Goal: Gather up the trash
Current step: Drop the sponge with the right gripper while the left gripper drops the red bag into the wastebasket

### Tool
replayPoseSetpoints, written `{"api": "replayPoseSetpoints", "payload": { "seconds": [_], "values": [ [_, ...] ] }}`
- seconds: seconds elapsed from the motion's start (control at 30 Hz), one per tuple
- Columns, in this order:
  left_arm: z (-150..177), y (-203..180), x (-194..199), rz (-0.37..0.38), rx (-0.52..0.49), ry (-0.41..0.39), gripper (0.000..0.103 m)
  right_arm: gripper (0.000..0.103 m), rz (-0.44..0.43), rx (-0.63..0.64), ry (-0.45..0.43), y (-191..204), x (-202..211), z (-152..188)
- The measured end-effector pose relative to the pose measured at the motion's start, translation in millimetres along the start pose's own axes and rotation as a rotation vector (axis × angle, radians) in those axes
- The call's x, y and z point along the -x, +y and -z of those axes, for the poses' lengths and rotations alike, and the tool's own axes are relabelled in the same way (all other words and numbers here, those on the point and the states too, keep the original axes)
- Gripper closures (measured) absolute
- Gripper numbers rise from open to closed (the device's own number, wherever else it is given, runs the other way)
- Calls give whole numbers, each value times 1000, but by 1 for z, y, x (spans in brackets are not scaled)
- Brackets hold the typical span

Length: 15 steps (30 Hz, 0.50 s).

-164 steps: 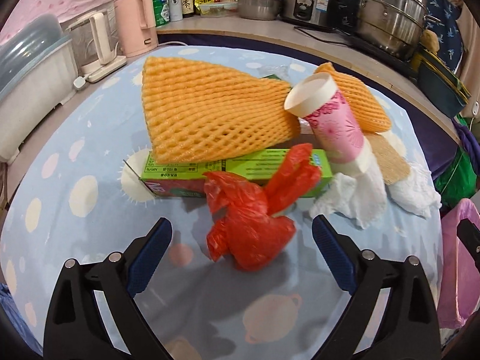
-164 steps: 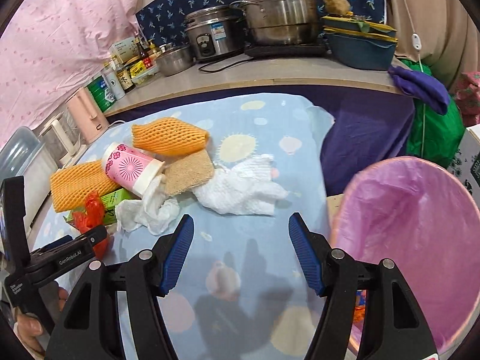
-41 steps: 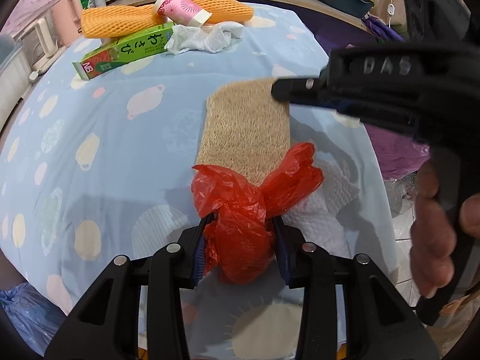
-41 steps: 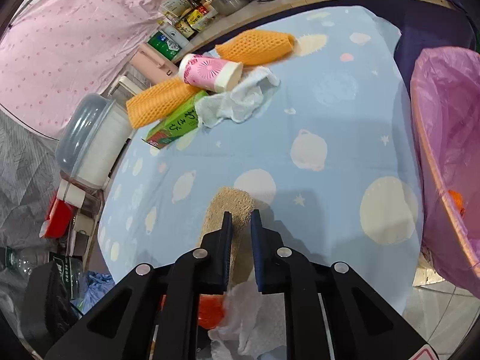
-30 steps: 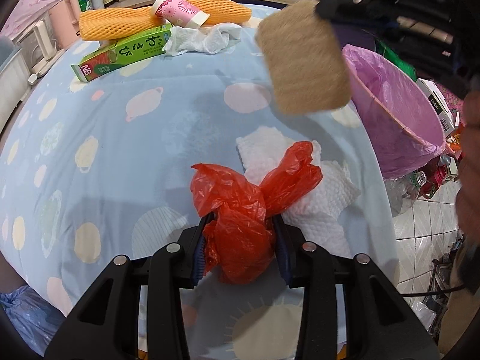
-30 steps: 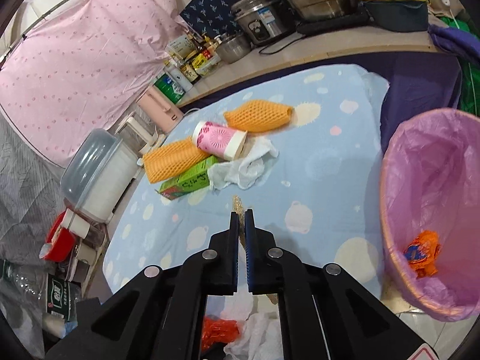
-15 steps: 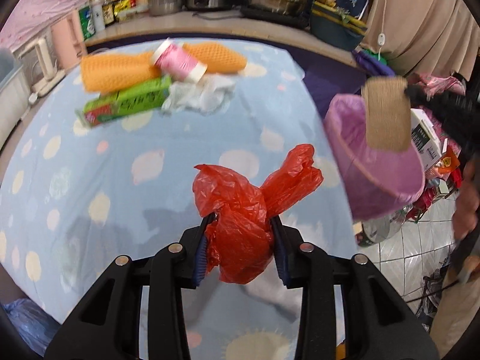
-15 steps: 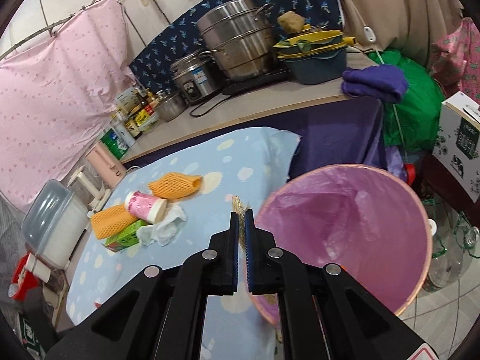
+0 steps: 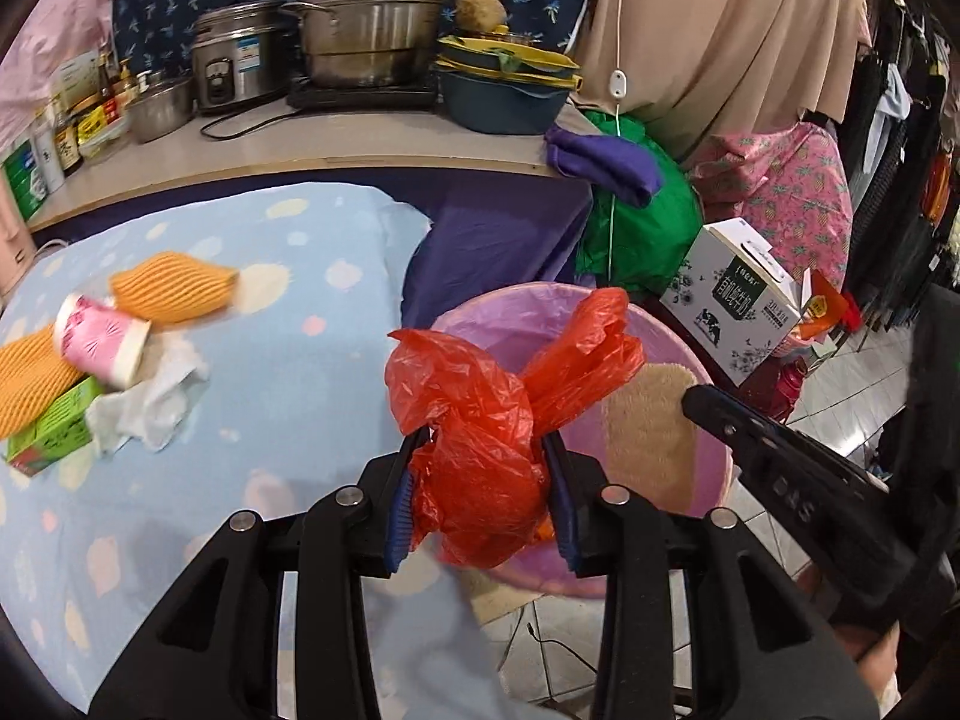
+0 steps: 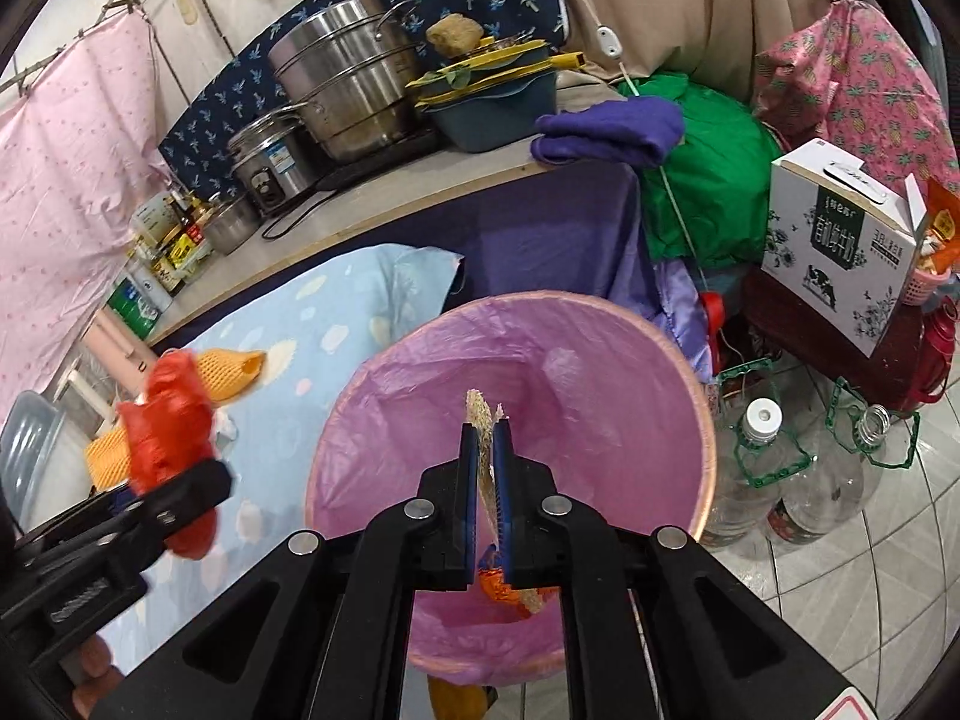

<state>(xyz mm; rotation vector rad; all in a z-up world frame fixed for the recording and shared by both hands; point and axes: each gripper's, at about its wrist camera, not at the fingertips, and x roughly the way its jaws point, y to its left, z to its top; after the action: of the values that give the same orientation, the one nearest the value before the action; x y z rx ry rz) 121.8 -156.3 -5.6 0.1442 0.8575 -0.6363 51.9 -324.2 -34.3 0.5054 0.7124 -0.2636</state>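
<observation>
My left gripper [image 9: 483, 495] is shut on a crumpled red plastic bag [image 9: 480, 462] and holds it at the near rim of the pink-lined trash bin [image 9: 717, 462]. My right gripper [image 10: 487, 456] is shut on a flat tan loofah pad [image 10: 477, 411], seen edge-on, held over the bin's opening [image 10: 420, 396]. The pad also shows in the left wrist view [image 9: 648, 426] hanging inside the bin mouth. The red bag shows in the right wrist view [image 10: 171, 438], left of the bin. An orange scrap [image 10: 498, 585] lies at the bin's bottom.
On the blue spotted tablecloth [image 9: 288, 396] lie two orange foam nets [image 9: 171, 288], a pink paper cup [image 9: 102, 339], white tissue [image 9: 150, 402] and a green box [image 9: 51, 426]. Pots [image 9: 366, 30] stand on the counter behind. A milk carton box [image 10: 840, 240] and plastic bottles [image 10: 750, 456] stand right of the bin.
Both grippers have moved from over the table to the bin. The loofah pad now hangs over the bin's opening and the red bag is at its rim.
</observation>
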Motion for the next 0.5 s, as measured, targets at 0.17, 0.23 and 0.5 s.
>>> {"api": "replayPoseSetpoints", "payload": {
  "seconds": [0.17,0.23,0.5],
  "values": [
    [-6,-19,-21,-65,-45,21,38,66,12,-53,-40,-12,11,-4],
    [-4,-19,-20,-83,-55,15,36,65,8,-53,-47,-14,14,-5],
    [-4,-12,-16,-117,-43,9,35,65,-20,-37,-43,-9,14,-8]
  ]
}}
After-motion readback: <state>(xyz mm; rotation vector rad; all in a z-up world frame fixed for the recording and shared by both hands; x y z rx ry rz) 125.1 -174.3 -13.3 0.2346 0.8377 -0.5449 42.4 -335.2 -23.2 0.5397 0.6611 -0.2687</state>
